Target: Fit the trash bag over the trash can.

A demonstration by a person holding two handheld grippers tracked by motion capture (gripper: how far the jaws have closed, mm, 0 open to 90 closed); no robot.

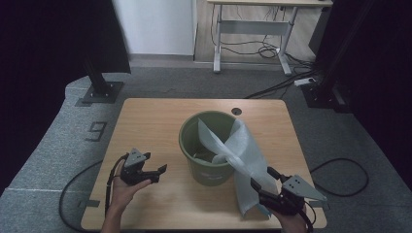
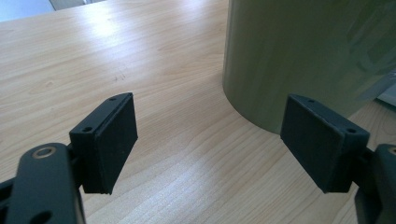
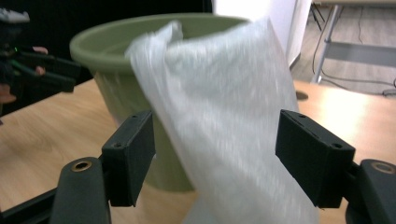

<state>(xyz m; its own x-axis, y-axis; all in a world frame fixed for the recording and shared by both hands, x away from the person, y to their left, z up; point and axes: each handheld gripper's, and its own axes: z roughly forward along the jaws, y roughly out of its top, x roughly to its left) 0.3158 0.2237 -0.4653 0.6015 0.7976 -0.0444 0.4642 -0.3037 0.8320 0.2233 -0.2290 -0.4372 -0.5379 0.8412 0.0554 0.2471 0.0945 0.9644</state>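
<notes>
claws (image 1: 266, 180) wide open, bag (image 1: 244, 160) unheld

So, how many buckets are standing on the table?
1. A green bucket stands near the middle of the wooden table, with a white plastic sheet draped over its rim. Nothing else there looks like a bucket.
</notes>
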